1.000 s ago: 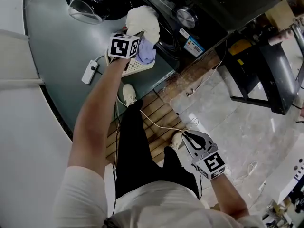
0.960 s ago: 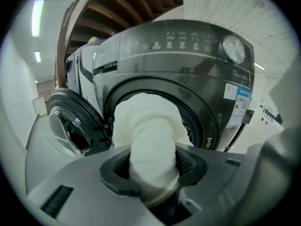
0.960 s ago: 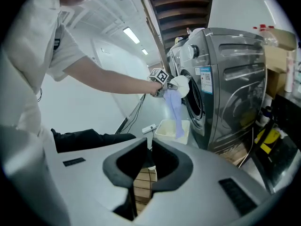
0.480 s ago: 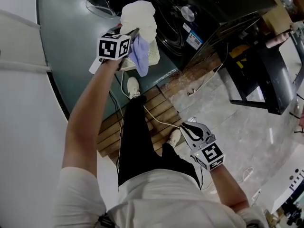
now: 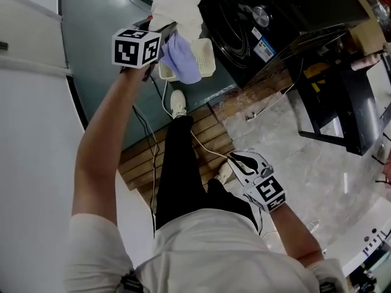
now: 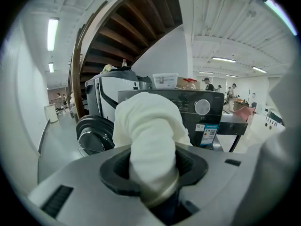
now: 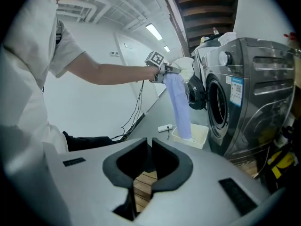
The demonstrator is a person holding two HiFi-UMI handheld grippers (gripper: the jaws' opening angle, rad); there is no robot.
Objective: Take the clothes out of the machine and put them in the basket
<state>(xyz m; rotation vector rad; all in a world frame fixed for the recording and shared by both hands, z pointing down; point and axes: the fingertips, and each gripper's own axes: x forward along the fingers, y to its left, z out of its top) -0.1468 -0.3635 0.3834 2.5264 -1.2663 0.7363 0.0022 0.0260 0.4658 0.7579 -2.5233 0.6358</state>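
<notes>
Seen from above, the left gripper (image 5: 164, 32) sits at 11 o'clock in the frame, at the end of a bare outstretched arm. Its jaws are clamped on a white garment (image 5: 177, 6), a soft, thick, bunched wad. In the left gripper view the white garment (image 6: 150, 131) bulges up from between the dark pads like a rounded roll and fills the gap at the left gripper (image 6: 153, 175). A thin, smooth lavender cloth (image 5: 182, 61) hangs limp from the same grip.

At 4 o'clock from those jaws lies the basket (image 5: 209, 55), a shallow rectangular tray of cream plastic with perforated walls, on a smooth grey-green floor. In the right gripper view the lavender cloth (image 7: 180, 105) drapes straight down, its lower end over the basket (image 7: 201, 133).

The washing machine (image 5: 241, 20), dark, glossy and boxy, stands at 1 o'clock with its round glass door (image 6: 91, 136) swung open.

The right gripper (image 5: 240, 159), at 5 o'clock, hangs over pale wooden planks (image 5: 183, 148). Its black pads are closed together (image 7: 150, 161).
</notes>
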